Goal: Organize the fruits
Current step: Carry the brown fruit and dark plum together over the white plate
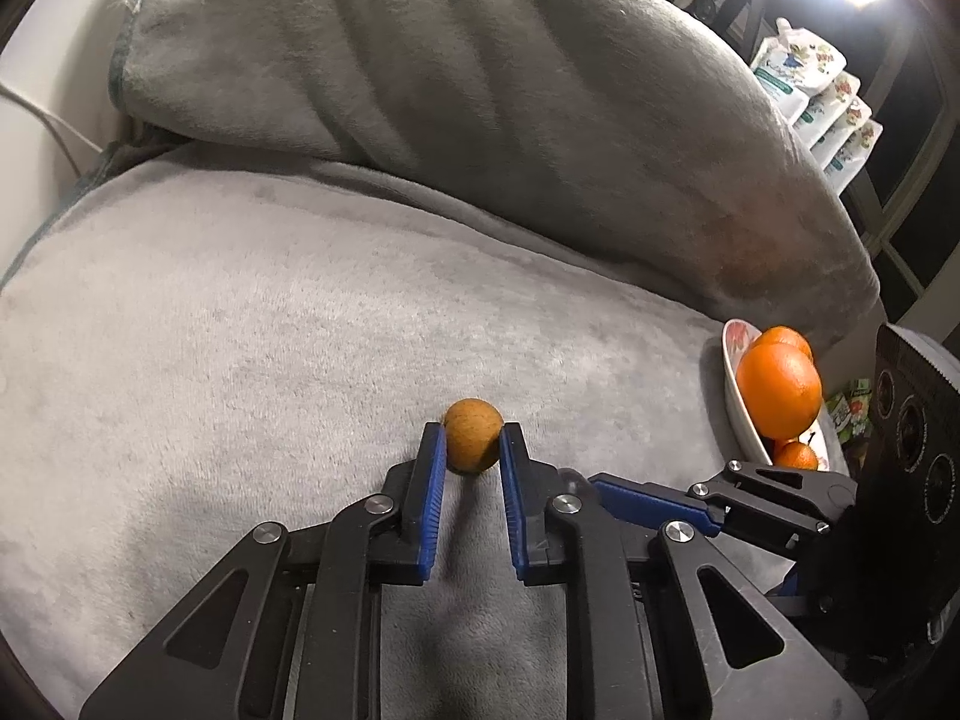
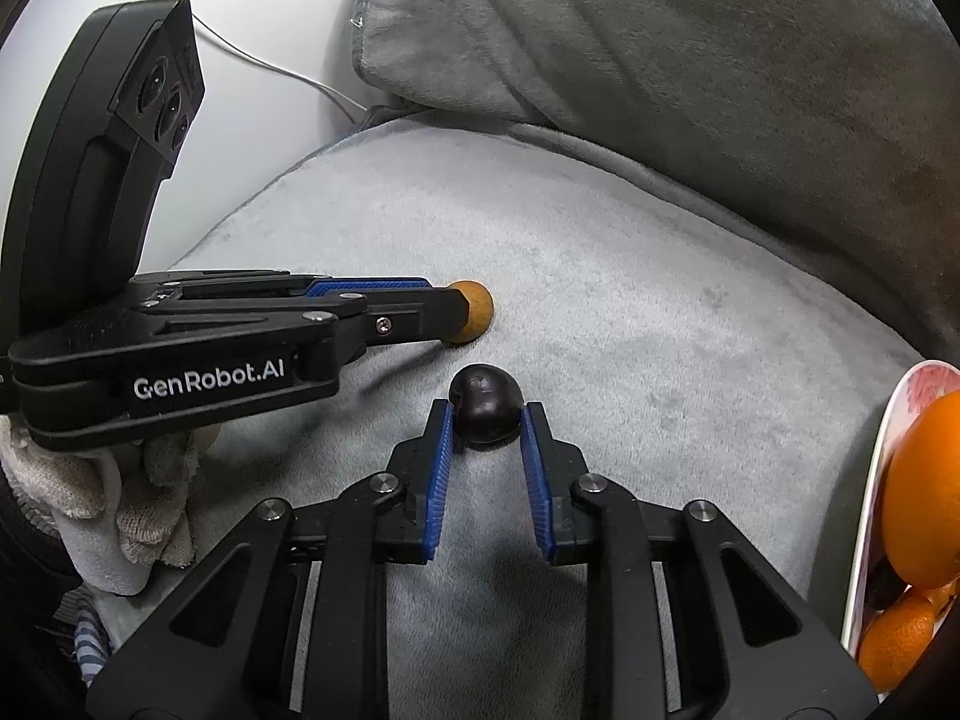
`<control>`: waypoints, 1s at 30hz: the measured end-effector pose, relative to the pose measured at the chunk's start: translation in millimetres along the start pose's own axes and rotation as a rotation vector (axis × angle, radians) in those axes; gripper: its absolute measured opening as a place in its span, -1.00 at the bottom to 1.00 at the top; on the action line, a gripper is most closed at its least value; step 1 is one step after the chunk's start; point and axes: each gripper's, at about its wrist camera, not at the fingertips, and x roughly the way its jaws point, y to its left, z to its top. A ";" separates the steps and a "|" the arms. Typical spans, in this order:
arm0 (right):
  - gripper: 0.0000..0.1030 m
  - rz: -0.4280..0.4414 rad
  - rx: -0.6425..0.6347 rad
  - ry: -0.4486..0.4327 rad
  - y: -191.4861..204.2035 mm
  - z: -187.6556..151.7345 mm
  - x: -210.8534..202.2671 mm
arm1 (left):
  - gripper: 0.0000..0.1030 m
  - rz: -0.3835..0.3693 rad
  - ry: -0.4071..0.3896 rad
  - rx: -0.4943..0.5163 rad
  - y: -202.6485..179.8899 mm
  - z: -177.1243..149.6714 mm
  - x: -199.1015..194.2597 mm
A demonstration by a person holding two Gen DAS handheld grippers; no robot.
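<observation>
Left hand-held gripper [image 1: 473, 441] grasps a small brown fruit [image 1: 474, 433] between its blue pads, resting on the grey blanket [image 1: 270, 312]; a bowl [image 1: 735, 396] of oranges [image 1: 779, 390] sits to the right. Right hand-held gripper [image 2: 487, 423] grasps a dark plum [image 2: 485, 402] on the blanket; the left one lies just beside it.

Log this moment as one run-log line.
left gripper: shut on brown fruit | right gripper: shut on dark fruit | oranges in bowl
</observation>
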 end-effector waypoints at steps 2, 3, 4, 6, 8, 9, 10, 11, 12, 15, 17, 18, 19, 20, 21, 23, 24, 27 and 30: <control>-0.54 -0.001 0.001 -0.004 -0.4 -0.2 -1.5 | -0.69 0.004 -0.002 0.006 -3.1 0.9 0.8; -0.54 -0.001 0.000 -0.006 -0.2 -0.6 -2.7 | -0.69 0.003 -0.002 0.006 -3.5 1.1 0.9; -0.54 -0.001 -0.002 -0.007 0.0 -0.7 -3.9 | -0.69 0.004 -0.003 0.008 -3.8 1.4 1.2; -0.54 -0.006 -0.009 -0.008 1.0 -1.1 -6.4 | -0.69 0.010 -0.002 0.020 -5.3 1.8 2.2; -0.54 -0.013 -0.012 -0.010 1.1 -1.8 -8.2 | -0.69 0.019 -0.002 0.032 -7.3 2.2 2.4; -0.54 -0.016 -0.011 -0.010 0.6 -2.0 -9.0 | -0.69 0.028 -0.002 0.047 -9.5 2.5 2.8; -0.54 -0.018 -0.010 -0.010 0.3 -2.3 -9.8 | -0.69 0.034 -0.002 0.056 -11.5 2.7 3.3; -0.54 -0.021 -0.008 -0.010 -0.3 -2.6 -10.8 | -0.69 0.037 -0.001 0.059 -13.4 2.9 4.2; -0.54 -0.024 -0.005 -0.013 -1.3 -3.1 -12.6 | -0.67 0.044 0.000 0.070 -15.5 3.2 5.3; -0.54 -0.029 0.002 -0.021 -3.6 -4.6 -18.9 | -0.61 0.065 0.000 0.086 -18.8 3.7 8.9; -0.54 -0.036 0.002 -0.029 -5.1 -6.5 -25.0 | -0.53 0.069 0.008 0.089 -19.3 4.3 12.1; -0.54 -0.039 0.002 -0.031 -6.3 -7.3 -26.7 | -0.53 0.072 0.011 0.093 -20.2 4.7 14.5; -0.54 -0.043 0.002 -0.032 -7.5 -8.0 -28.6 | -0.52 0.065 0.022 0.094 -21.0 4.5 17.4; -0.54 -0.046 0.005 -0.033 -9.6 -8.9 -30.6 | -0.52 0.065 0.030 0.095 -21.6 4.9 20.8; -0.54 -0.047 0.009 -0.035 -11.3 -9.7 -31.9 | -0.52 0.078 0.029 0.105 -23.5 4.5 23.9; -0.54 -0.051 0.016 -0.038 -14.6 -10.9 -35.2 | -0.52 0.084 0.025 0.109 -25.1 4.4 26.3; -0.54 -0.053 0.018 -0.040 -15.2 -11.6 -36.4 | -0.52 0.085 0.026 0.105 -25.6 5.4 28.1; -0.54 -0.055 0.026 -0.048 -18.2 -13.9 -41.6 | -0.56 0.095 0.023 0.105 -27.5 6.4 30.7; -0.54 -0.055 0.033 -0.061 -19.0 -15.4 -48.3 | -0.56 0.100 0.013 0.110 -30.5 6.3 29.5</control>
